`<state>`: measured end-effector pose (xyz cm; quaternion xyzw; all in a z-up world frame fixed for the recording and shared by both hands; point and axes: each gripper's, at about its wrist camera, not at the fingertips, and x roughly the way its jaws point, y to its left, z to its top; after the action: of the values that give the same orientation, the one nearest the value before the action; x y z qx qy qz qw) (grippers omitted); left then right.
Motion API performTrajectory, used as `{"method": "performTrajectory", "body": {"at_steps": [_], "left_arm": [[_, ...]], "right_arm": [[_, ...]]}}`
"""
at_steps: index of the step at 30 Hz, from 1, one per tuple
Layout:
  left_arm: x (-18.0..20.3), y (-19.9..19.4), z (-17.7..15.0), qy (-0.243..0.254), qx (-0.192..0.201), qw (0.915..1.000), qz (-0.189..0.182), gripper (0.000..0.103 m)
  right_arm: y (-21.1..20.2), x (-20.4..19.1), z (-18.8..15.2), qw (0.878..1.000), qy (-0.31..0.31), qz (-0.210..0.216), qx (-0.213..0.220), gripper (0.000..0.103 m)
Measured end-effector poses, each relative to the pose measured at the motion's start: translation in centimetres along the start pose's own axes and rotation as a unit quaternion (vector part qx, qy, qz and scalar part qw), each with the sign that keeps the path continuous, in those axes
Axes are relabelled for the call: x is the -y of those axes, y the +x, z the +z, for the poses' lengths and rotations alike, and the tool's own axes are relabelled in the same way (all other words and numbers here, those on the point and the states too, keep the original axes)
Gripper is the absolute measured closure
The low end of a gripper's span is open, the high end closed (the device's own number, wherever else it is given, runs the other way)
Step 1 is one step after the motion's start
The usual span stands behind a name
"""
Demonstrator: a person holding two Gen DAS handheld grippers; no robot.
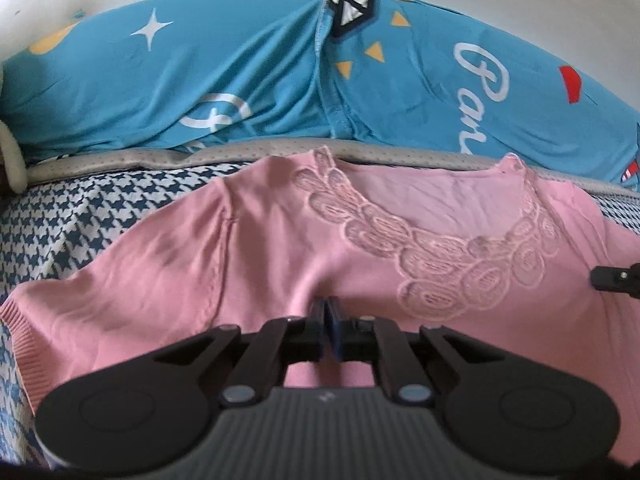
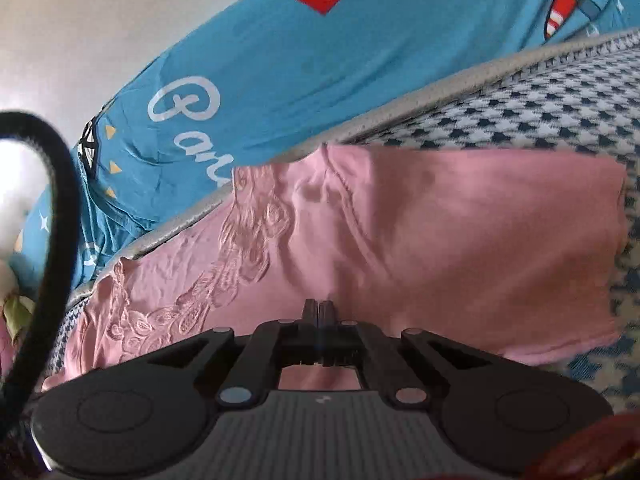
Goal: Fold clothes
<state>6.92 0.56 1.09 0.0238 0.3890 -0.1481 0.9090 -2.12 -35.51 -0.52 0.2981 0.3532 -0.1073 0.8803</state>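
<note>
Lying flat on the houndstooth-patterned bed (image 1: 68, 216), one pink top (image 1: 280, 256) with one lace neckline (image 1: 440, 248) fills the left wrist view, a single blue printed pillow (image 1: 240, 76) propped behind it. The left hand-held gripper (image 1: 327, 308) has its two fingers pressed together, pinching a small ridge of the pink fabric below the collar, and the tip of the other gripper shows at the right edge (image 1: 612, 278). Seen from the right wrist view, the same pink top (image 2: 460, 232) spreads one short sleeve to the right over the bed (image 2: 540, 108). The right hand-held gripper (image 2: 319, 308) is likewise closed, nipping a fold of the top, and one black cable (image 2: 60, 200) loops on the left.
</note>
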Motion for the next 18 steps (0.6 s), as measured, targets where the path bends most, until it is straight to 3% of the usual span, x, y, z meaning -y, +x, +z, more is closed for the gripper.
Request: {"method": "performTrajectory", "body": {"at_steps": [10, 14, 15, 18], "left_arm": [[-1.5, 0.0, 0.3, -0.027, 0.002, 0.9993, 0.025, 0.097], [-1.4, -0.1, 0.3, -0.031, 0.003, 0.9992, 0.026, 0.096], [-1.4, -0.2, 0.4, -0.035, 0.002, 0.9992, 0.021, 0.096], [-1.2, -0.5, 0.7, -0.037, 0.004, 0.9993, 0.007, 0.091]], "right_arm": [[-1.0, 1.6, 1.0, 0.996, 0.012, -0.080, 0.037, 0.103], [-1.7, 1.0, 1.4, 0.995, 0.005, -0.076, 0.061, 0.101], [-1.8, 0.9, 1.4, 0.995, 0.004, -0.069, 0.065, 0.093], [-1.4, 0.7, 1.6, 0.998, 0.010, -0.029, 0.057, 0.093]]}}
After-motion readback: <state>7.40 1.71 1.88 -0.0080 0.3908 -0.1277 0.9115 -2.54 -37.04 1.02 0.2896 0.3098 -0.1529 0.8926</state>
